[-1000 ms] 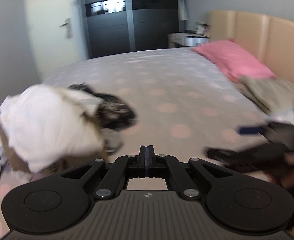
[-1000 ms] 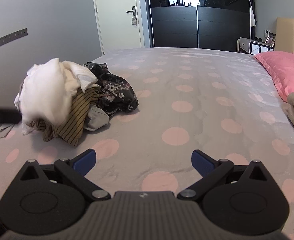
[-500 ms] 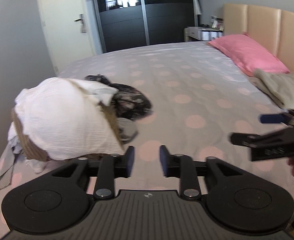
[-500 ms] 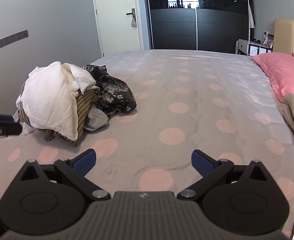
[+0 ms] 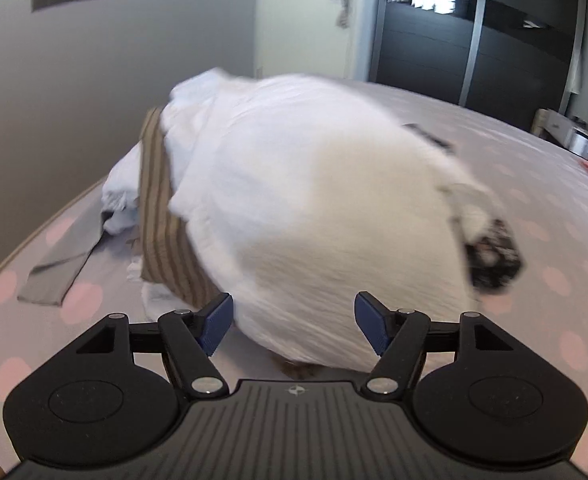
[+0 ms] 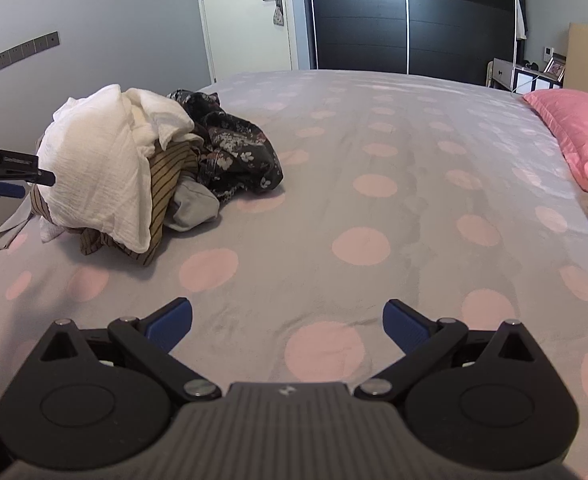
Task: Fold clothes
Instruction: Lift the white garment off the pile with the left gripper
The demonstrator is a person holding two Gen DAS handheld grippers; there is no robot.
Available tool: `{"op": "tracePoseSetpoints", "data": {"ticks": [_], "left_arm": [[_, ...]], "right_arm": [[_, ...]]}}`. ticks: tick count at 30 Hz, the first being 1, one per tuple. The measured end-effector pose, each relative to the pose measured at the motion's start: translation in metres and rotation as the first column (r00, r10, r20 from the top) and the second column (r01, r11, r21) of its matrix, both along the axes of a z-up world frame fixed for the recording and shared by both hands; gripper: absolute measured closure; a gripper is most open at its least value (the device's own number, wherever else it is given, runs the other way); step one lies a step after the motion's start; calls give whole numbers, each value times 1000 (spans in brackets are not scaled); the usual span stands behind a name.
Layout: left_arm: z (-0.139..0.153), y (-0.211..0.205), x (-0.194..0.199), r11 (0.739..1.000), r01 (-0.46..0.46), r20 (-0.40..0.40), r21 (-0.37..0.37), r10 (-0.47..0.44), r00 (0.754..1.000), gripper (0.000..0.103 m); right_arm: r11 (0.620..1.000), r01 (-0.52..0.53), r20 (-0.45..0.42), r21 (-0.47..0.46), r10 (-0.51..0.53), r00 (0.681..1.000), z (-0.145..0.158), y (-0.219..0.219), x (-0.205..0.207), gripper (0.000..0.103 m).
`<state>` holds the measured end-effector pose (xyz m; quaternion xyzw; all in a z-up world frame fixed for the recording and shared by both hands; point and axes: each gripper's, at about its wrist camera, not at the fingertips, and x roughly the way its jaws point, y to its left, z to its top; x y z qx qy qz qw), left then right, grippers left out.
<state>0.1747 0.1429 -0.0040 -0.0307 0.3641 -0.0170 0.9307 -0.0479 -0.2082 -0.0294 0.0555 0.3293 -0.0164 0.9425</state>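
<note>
Sitting on the near-left part of the polka-dot bedspread (image 6: pixel 374 184), the clothes pile (image 6: pixel 146 168) is a lump with no clear long axis. The white top (image 5: pixel 314 208) is draped over it, so it's probably first. Left gripper (image 5: pixel 292 322) is spread wide right at it, gripping nothing. Right gripper (image 6: pixel 288 322) is open too, empty, well apart.
</note>
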Motion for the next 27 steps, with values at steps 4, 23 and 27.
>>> {"op": "tracePoseSetpoints", "data": {"ticks": [4, 23, 27], "left_arm": [[-27, 29, 28, 990, -110, -48, -89, 106, 993, 37], [45, -39, -39, 975, 185, 133, -122, -168, 977, 102], [65, -81, -84, 920, 365, 142, -143, -346, 927, 102]], "right_arm": [[1000, -13, -11, -2, 12, 1000, -6, 4, 4, 1], [999, -41, 17, -31, 42, 999, 2, 18, 1, 1], [998, -47, 44, -37, 49, 998, 14, 18, -9, 1]]}}
